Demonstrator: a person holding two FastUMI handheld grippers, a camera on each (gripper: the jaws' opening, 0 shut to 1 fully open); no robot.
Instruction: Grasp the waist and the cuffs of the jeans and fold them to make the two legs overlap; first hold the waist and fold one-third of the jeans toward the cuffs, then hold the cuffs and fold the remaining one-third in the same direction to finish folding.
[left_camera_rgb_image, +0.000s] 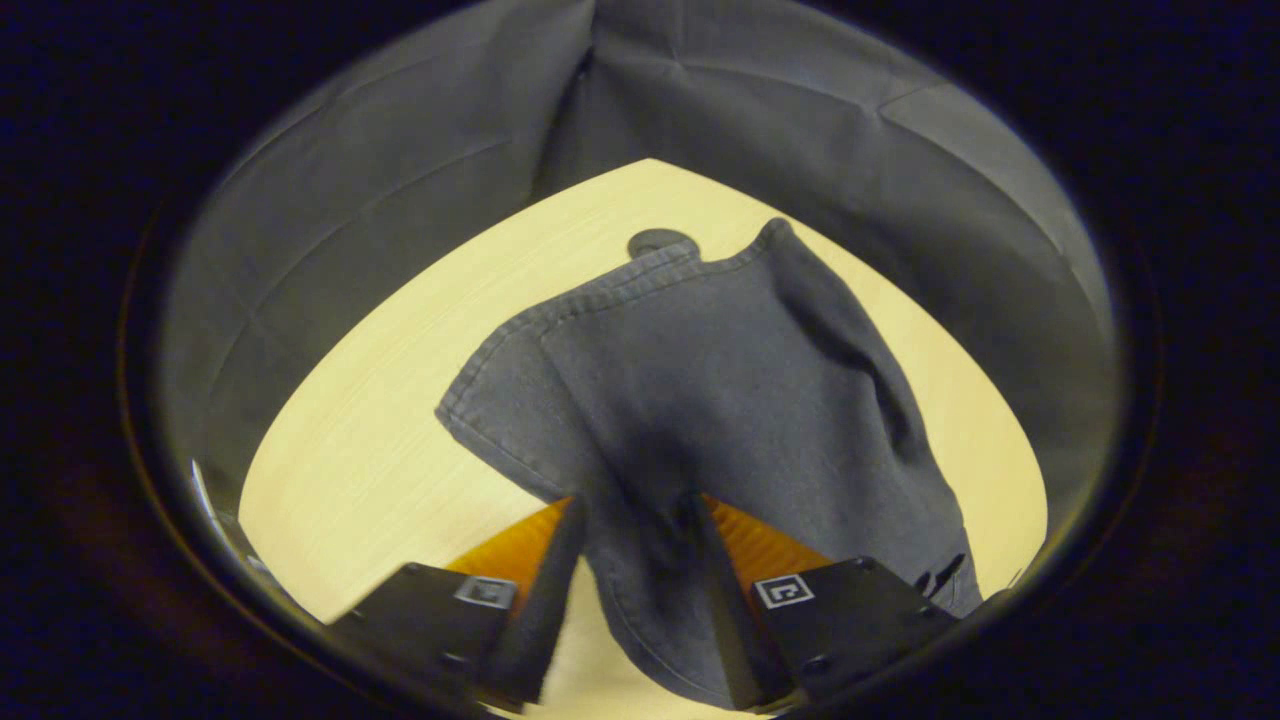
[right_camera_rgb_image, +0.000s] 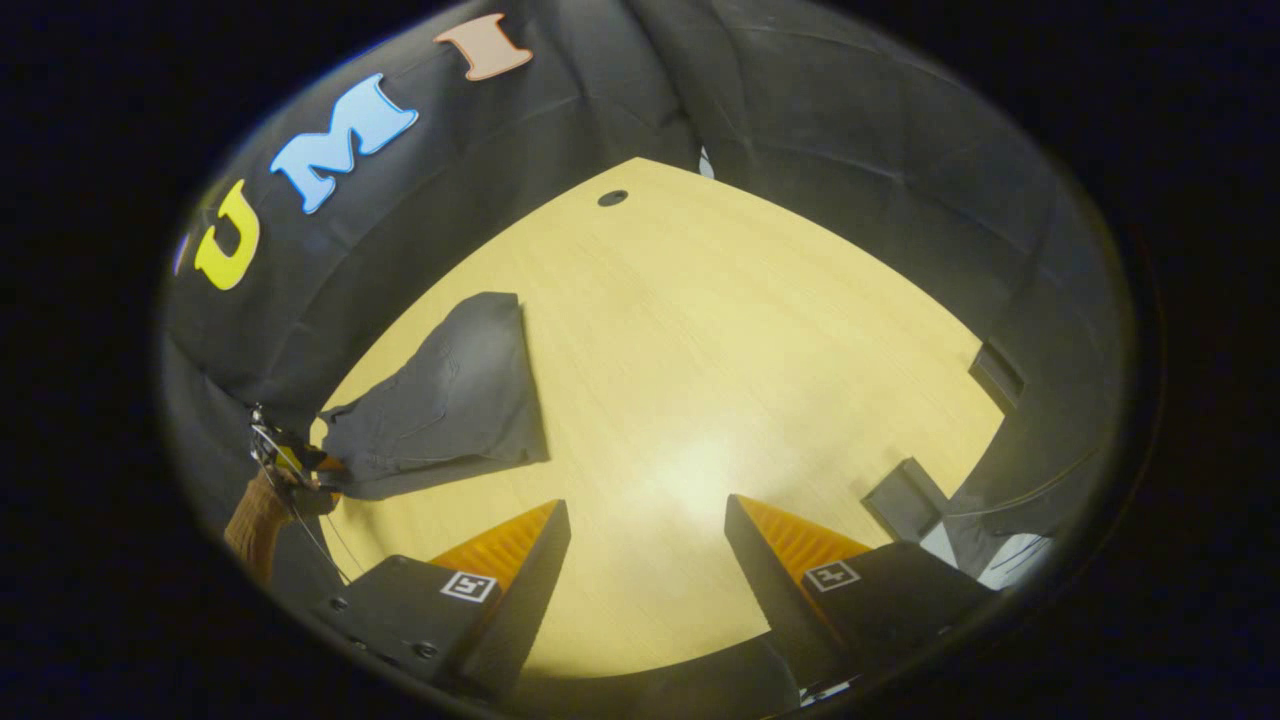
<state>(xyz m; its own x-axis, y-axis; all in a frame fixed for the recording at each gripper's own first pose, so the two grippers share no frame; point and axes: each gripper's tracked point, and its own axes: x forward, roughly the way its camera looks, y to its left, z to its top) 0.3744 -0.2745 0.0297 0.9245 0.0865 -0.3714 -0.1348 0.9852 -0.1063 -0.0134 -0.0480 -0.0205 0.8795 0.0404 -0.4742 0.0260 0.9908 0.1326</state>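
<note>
The soft, limp jeans (left_camera_rgb_image: 700, 400) were held bunched between the left gripper (left_camera_rgb_image: 640, 530) fingers, while the right gripper (right_camera_rgb_image: 648, 540) was spread, empty, above the tabletop (right_camera_rgb_image: 720, 350).

The dark grey denim jeans (left_camera_rgb_image: 740, 400) are matt woven cloth, soft and creased, with a stitched hem along the edge toward eleven o'clock in the left gripper view. The pale yellow wood-grain counter (right_camera_rgb_image: 700, 330) is smooth with a faint sheen, and a bright patch of light lies near six o'clock in the right gripper view. The booth's black cloth wall (right_camera_rgb_image: 850, 130) is matt and wrinkled, toward twelve o'clock.
</note>
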